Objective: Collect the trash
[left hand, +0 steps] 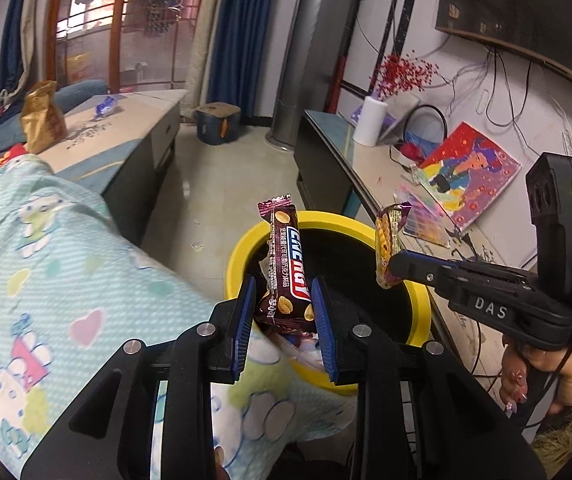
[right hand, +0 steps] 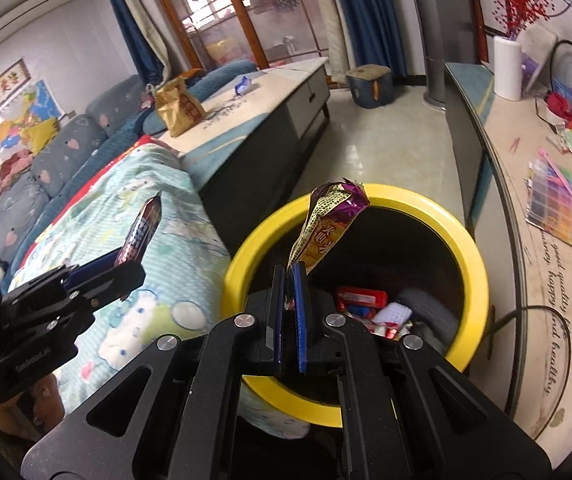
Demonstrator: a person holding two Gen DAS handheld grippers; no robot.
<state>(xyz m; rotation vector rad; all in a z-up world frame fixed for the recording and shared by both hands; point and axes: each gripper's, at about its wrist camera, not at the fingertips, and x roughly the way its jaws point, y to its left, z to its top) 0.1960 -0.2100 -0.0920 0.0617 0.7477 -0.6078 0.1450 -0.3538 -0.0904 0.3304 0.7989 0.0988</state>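
My left gripper [left hand: 283,300] is shut on a brown chocolate bar wrapper [left hand: 286,264], upright over the near rim of the yellow trash bin [left hand: 241,248]. My right gripper [right hand: 290,276] is shut on a gold and purple snack wrapper [right hand: 326,220], held above the bin [right hand: 474,248]. The bin holds several pieces of trash [right hand: 366,304]. The right gripper also shows in the left wrist view [left hand: 396,268] with its wrapper [left hand: 388,240]. The left gripper shows in the right wrist view [right hand: 125,268] with the bar [right hand: 141,232].
A gold bag [left hand: 41,120] and a blue wrapper [left hand: 105,106] lie on the low table [left hand: 137,120]. A patterned blanket [left hand: 65,272] is left of the bin. A long sideboard [right hand: 526,240] with papers and a white roll [right hand: 508,68] runs along the right.
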